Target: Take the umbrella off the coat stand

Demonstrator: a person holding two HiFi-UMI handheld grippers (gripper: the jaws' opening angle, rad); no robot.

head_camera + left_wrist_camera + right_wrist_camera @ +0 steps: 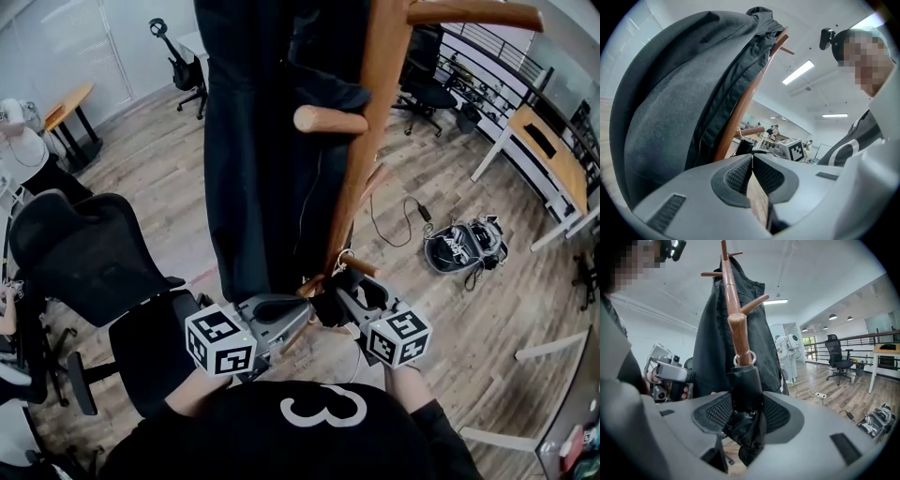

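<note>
Umbrella (744, 380), folded and black, sits clamped between the jaws of the right gripper (746, 401), low on the coat stand (366, 141). It hangs from a metal ring (744, 358) looped round a wooden peg (739, 333). The left gripper (751, 157) has its jaws pressed together on nothing and waits just beside the stand. To free the umbrella cleanly, the ring probably has to slide along the peg toward its rounded end. That means keeping the grip firm and following the peg's line, not tugging straight down, which could jam the ring or rock the stand. The closed left gripper could brace the pole if it sways. Only the right gripper view shows the ring and how it sits on the peg. In the head view the umbrella (330, 305) is a dark shape between the two grippers, its attachment hidden. That view alone shows the dark jacket (262, 141) hanging higher up the same stand, close enough to snag, and the office chair (84, 253) standing near behind the left gripper (302, 309).
</note>
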